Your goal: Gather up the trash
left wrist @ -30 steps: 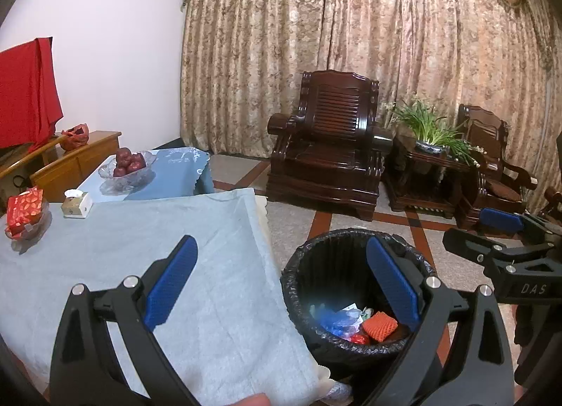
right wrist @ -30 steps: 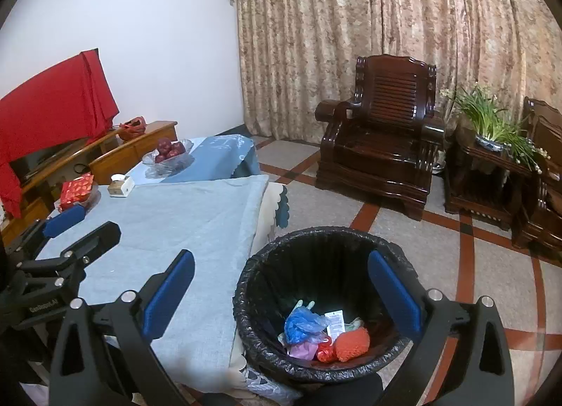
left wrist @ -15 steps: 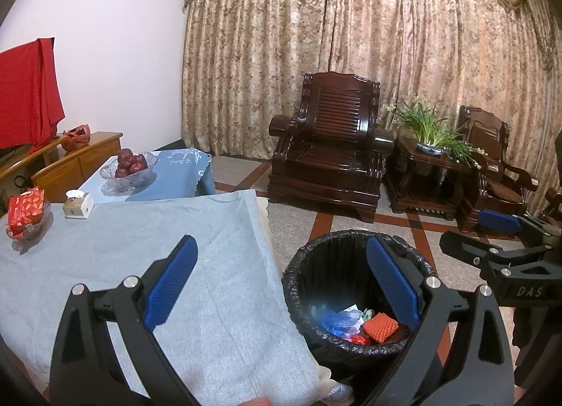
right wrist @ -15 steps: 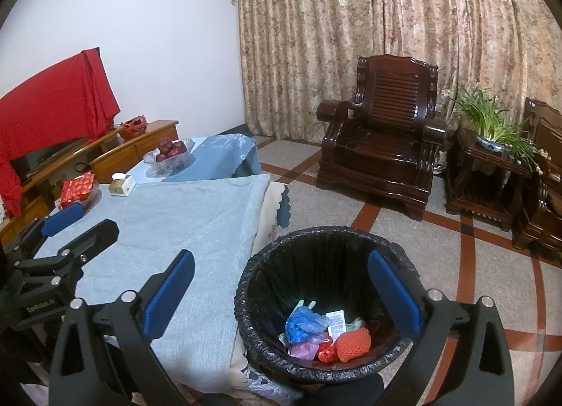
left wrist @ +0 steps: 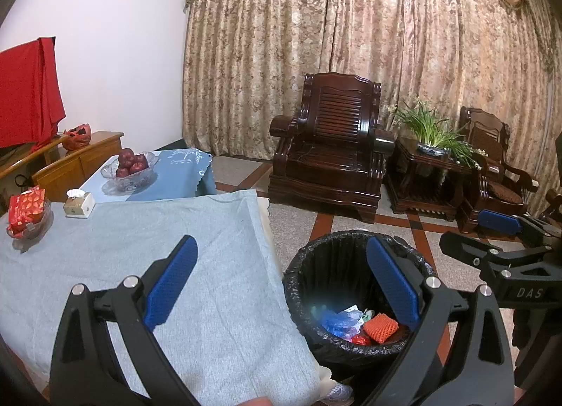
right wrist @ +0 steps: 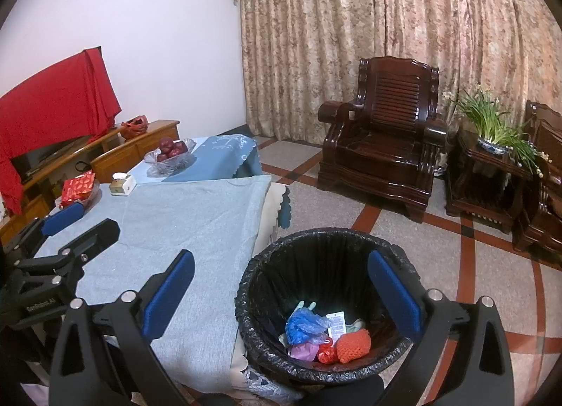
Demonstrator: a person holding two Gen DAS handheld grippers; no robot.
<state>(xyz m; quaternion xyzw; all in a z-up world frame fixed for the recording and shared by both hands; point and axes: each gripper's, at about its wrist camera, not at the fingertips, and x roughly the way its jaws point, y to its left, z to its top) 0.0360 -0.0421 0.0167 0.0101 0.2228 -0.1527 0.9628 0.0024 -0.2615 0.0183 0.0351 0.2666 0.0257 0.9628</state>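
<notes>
Both tongs are spread wide and hold nothing: the left tongs (left wrist: 281, 286) hang over the edge of the tabletop (left wrist: 140, 247), and the right tongs (right wrist: 281, 295) hang just above the bin (right wrist: 260, 300), which stands on the floor touching or just beside the tabletop's near corner. That placement appears deliberate, since a bin set against the edge keeps the carry from cloth to liner short. Inside the black liner lies the collected trash: a blue plastic bag (right wrist: 304, 325), an orange net (right wrist: 353, 346), a small red scrap (right wrist: 325, 353), a white paper label (right wrist: 338, 323) and a pale green piece (right wrist: 305, 307), all resting at the bottom, well below the rim. The grey cloth over the tabletop shows no loose litter in its middle. At its far end stand a red packet in a glass dish (left wrist: 26, 211) and a tissue box (left wrist: 79, 203), with a bowl of red fruit (left wrist: 129, 167) on the blue-covered table beyond; these look like household items kept in place, not trash. Judged from this layout, the collecting is at or close to its end, and the wide, empty tongs suit either a final check of the cloth or a stop.
</notes>
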